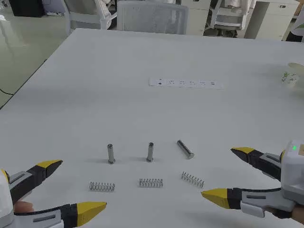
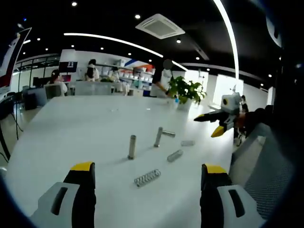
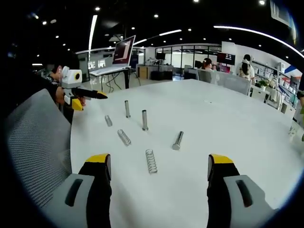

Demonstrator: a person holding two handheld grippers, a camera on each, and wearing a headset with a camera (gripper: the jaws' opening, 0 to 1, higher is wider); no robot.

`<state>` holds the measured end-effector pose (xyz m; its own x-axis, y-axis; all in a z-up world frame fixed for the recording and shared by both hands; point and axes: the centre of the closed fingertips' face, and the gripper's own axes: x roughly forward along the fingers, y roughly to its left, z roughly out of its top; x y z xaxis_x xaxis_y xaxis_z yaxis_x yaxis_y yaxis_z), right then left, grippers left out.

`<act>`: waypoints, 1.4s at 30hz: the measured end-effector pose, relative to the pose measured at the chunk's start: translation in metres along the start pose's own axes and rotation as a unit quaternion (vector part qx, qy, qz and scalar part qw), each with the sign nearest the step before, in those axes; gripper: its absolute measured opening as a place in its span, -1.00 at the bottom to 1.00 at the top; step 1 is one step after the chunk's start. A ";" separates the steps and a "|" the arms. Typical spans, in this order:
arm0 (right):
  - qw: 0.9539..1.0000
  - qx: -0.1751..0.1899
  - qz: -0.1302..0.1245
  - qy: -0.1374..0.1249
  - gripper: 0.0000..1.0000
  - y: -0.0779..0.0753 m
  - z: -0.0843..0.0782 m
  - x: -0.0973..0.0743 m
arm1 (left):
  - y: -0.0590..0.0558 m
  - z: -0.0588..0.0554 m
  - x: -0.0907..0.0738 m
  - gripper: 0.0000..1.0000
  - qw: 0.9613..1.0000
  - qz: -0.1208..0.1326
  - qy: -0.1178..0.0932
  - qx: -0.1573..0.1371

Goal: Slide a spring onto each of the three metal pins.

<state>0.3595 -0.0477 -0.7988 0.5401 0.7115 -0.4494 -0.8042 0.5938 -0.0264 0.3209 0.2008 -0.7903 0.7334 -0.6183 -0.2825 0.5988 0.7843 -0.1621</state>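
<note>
White table (image 1: 142, 61) is carrying three metal pins (image 1: 150, 152) near the head view's centre; two are standing upright, the one toward 3 o'clock is lying flat; three springs (image 1: 151, 182) are lying loose in a row just toward 6 o'clock; left gripper (image 1: 81, 184) at 7 o'clock and right gripper (image 1: 218, 172) at 4 o'clock are hovering, jaws spread, gripping nothing.

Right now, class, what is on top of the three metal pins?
Nothing. The left pin and middle pin stand bare; right pin lies on its side. The springs lie on the table, nearer. No pin is covered.
</note>
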 end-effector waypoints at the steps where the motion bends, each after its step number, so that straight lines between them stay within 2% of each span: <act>1: 1.000 0.000 0.000 0.000 0.66 0.000 0.000 0.000 | 0.000 0.000 0.000 0.77 1.000 0.000 0.000 0.000; 42: 1.000 -0.007 0.000 0.014 0.63 0.002 -0.005 0.001 | -0.001 0.000 -0.001 0.76 1.000 -0.002 0.001 0.000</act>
<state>0.3572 -0.0475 -0.8041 0.5335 0.6999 -0.4748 -0.8071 0.5891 -0.0386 0.3198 0.2009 -0.7902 0.7312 -0.6206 -0.2831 0.6011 0.7824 -0.1628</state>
